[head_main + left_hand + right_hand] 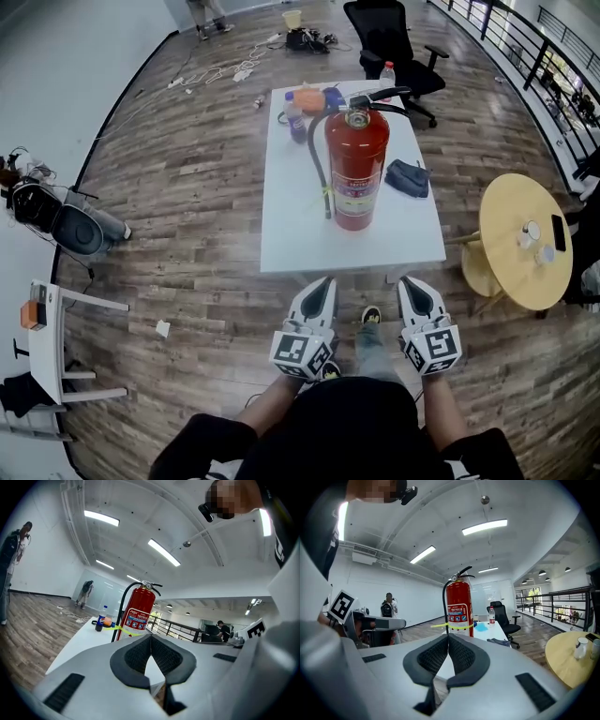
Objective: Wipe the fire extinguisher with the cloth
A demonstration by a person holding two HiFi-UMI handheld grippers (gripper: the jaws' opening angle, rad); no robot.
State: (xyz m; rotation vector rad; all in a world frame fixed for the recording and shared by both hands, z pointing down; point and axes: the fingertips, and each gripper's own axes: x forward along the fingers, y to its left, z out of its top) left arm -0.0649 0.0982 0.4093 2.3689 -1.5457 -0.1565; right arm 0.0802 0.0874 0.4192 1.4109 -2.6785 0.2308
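**Just short of the surface, both hand-held grippers clenched on nothing**

Seen from the head view, the left hand-held gripper [323, 284] and the right hand-held gripper [410, 282] were held side by side above the wooden floor [187, 244], just off the near edge of the white surface [291, 234]. Both pointed toward it and touched nothing on it. Each gripper view showed its own jaws pressed together, their dark pads meeting at the tips with nothing between them.

The red extinguisher [357, 169] stood upright near the middle of the surface. Its black hose [317, 155] ran down its left side, and a yellow strap [329, 191] hung at the lower body. In both gripper views it rose straight ahead, beyond the closed tips.

The dark blue cloth [408, 178] lay crumpled on the surface just to the right of the extinguisher, apart from it and untouched by either hand-held gripper.

At the far end of the surface stood a dark cola bottle [296, 117], with an orange thing [312, 98] and a blue thing [333, 97] just behind it, and a clear bottle [386, 77] with a red cap at the far right corner. A black office chair [394, 42] stood beyond that end. To the right, well apart, a round wooden surface [506, 272] carried a cup [532, 231] and a dark phone [559, 232].
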